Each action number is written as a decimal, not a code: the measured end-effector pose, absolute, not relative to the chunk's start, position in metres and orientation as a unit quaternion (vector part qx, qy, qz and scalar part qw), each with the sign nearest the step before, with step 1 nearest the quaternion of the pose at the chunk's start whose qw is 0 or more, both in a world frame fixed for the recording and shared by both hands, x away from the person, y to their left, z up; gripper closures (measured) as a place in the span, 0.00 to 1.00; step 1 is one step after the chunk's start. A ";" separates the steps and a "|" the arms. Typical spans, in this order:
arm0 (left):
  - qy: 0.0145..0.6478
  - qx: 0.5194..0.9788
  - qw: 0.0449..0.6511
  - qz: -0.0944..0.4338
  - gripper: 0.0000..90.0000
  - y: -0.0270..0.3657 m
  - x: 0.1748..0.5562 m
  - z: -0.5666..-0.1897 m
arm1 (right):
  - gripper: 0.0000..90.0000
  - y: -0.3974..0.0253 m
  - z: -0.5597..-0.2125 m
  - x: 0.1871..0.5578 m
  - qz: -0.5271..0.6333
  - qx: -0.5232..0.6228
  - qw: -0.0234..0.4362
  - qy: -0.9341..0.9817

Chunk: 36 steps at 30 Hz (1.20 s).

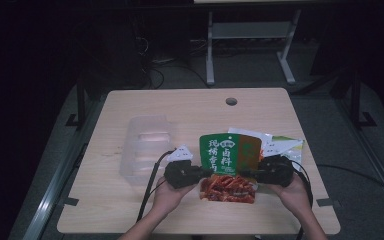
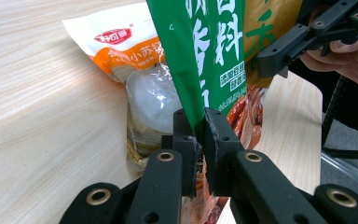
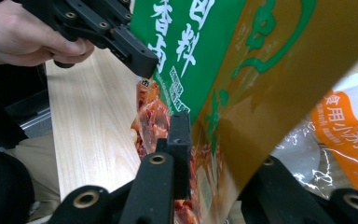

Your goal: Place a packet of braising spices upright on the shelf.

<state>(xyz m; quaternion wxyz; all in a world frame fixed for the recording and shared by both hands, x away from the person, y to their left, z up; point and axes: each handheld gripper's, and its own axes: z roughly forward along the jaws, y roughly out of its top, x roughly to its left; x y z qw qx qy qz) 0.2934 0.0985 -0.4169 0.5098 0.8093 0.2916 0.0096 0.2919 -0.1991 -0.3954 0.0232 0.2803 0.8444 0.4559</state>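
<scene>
A light wooden table point(image 1: 130, 200) with rounded corners carries everything. A round cable hole point(image 1: 231, 101) sits near its far edge, right of centre. On the left half lies a clear plastic tray point(image 1: 147, 145), its near end close to the left hand. On the right half, white and orange food packets point(image 1: 285, 145) lie flat in a loose pile, one of them a see-through bag of white powder point(image 2: 154, 102). Beyond the table, the grey floor point(image 1: 250, 70) holds the legs of a metal frame.

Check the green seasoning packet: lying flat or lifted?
Lifted. The green packet stands upright off the table, its edges clamped by the left gripper and right gripper.
</scene>
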 end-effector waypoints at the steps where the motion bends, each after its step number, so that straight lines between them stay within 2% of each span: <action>1: 0.292 0.810 0.509 0.012 0.93 0.099 0.292 -0.417 | 0.90 -0.198 -0.395 0.293 0.455 0.282 0.021 0.844; 3: 0.289 0.810 0.509 0.012 0.92 0.100 0.292 -0.417 | 0.98 -0.197 -0.395 0.293 0.454 0.283 0.020 0.844; 5: 0.291 0.808 0.512 0.011 0.90 0.102 0.290 -0.417 | 0.99 -0.197 -0.396 0.293 0.459 0.284 0.011 0.841; 12: 0.291 0.807 0.514 0.011 0.75 0.110 0.283 -0.410 | 0.99 -0.198 -0.387 0.286 0.477 0.274 0.001 0.835; 16: 0.297 0.806 0.513 0.018 0.64 0.116 0.277 -0.406 | 0.99 -0.193 -0.375 0.275 0.478 0.266 0.023 0.837; 19: 0.296 0.807 0.510 0.026 0.59 0.121 0.272 -0.404 | 0.99 -0.190 -0.368 0.270 0.475 0.264 0.035 0.839; 23: 0.292 0.812 0.504 0.045 0.55 0.126 0.264 -0.403 | 0.99 -0.188 -0.359 0.269 0.481 0.268 0.038 0.834; 36: 0.266 0.831 0.483 0.077 0.49 0.131 0.246 -0.411 | 0.99 -0.170 -0.330 0.288 0.484 0.279 0.049 0.828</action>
